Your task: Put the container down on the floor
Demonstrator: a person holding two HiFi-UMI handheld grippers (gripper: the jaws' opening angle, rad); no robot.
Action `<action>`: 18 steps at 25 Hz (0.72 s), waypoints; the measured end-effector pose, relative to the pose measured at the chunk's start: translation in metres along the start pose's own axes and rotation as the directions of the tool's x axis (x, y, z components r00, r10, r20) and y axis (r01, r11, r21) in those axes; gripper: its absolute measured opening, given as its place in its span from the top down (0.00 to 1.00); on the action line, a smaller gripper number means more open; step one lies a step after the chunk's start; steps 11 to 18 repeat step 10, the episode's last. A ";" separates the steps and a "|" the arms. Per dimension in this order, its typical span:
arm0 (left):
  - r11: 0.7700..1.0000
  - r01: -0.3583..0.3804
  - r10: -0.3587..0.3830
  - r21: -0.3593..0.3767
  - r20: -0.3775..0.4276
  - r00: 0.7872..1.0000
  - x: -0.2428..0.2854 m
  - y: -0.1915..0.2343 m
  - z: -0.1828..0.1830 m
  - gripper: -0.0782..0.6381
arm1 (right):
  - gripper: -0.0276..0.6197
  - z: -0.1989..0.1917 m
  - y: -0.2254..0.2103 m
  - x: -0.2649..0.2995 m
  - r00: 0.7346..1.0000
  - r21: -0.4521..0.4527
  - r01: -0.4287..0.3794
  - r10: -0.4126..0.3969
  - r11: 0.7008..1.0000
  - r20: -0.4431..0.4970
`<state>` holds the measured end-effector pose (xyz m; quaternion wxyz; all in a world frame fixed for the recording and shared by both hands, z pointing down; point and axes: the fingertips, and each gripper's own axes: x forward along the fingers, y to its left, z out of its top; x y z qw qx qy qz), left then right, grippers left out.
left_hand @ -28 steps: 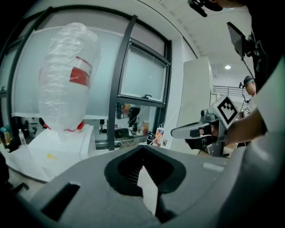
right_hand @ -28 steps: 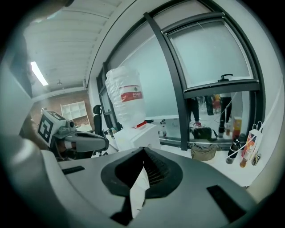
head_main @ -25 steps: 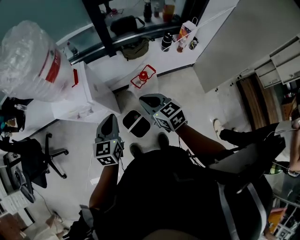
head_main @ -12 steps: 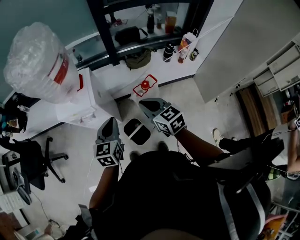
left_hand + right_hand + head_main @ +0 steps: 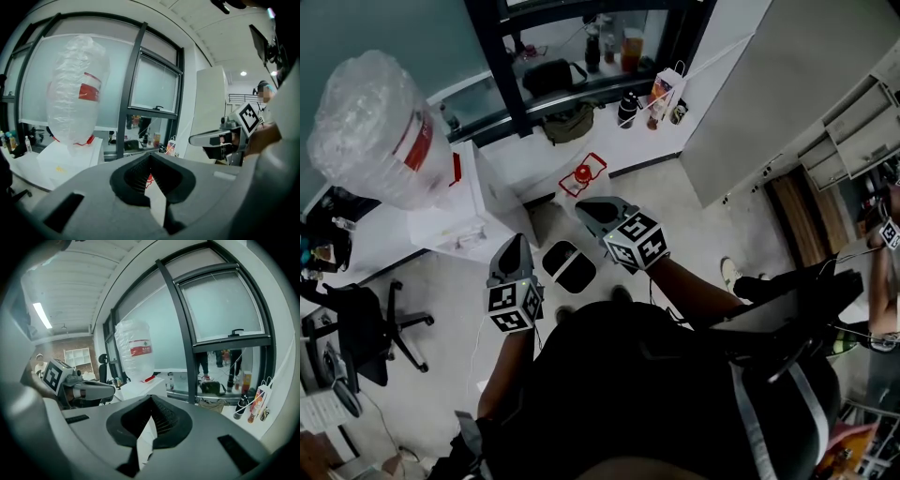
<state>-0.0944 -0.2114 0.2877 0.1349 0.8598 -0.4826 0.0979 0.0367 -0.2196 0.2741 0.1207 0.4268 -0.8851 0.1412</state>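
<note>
A small clear container with a red lid and red handle (image 5: 583,174) stands on the pale floor by the window wall, beyond both grippers. Neither gripper touches it. My left gripper (image 5: 511,247) is held at waist height, shut, with nothing between its jaws (image 5: 151,161). My right gripper (image 5: 587,207) is held level beside it, a little further forward, also shut and holding nothing (image 5: 151,405). Each gripper shows in the other's view: the right gripper (image 5: 207,138) and the left gripper (image 5: 92,389).
A big plastic-wrapped water bottle (image 5: 373,131) sits upside down on a white dispenser (image 5: 455,211) at the left. A black office chair (image 5: 366,319) stands lower left. Black slippers (image 5: 570,265) lie before my feet. Bags and bottles (image 5: 628,108) line the window sill. Another person's shoe (image 5: 733,274) is at the right.
Both grippers stay almost in place in front of my body, both still shut. Only the head view has shifted slightly.
</note>
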 end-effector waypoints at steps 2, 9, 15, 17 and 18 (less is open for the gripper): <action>1.000 -0.001 0.001 -0.001 -0.002 1.000 -0.002 -0.001 0.000 0.88 | 0.95 0.007 0.005 -0.003 1.000 0.001 -0.008 0.007 1.000 0.017; 1.000 -0.006 0.006 -0.016 0.001 1.000 -0.011 -0.004 -0.002 0.88 | 0.95 0.003 0.011 -0.011 1.000 0.006 0.005 -0.005 1.000 0.023; 1.000 -0.007 0.007 -0.018 0.000 1.000 -0.013 -0.004 -0.002 0.88 | 0.95 0.002 0.012 -0.012 1.000 0.008 0.006 -0.006 1.000 0.024; 1.000 -0.007 0.007 -0.018 0.000 1.000 -0.013 -0.004 -0.002 0.88 | 0.95 0.002 0.012 -0.012 1.000 0.008 0.006 -0.006 1.000 0.024; 1.000 -0.007 0.007 -0.018 0.000 1.000 -0.013 -0.004 -0.002 0.88 | 0.95 0.002 0.012 -0.012 1.000 0.008 0.006 -0.006 1.000 0.024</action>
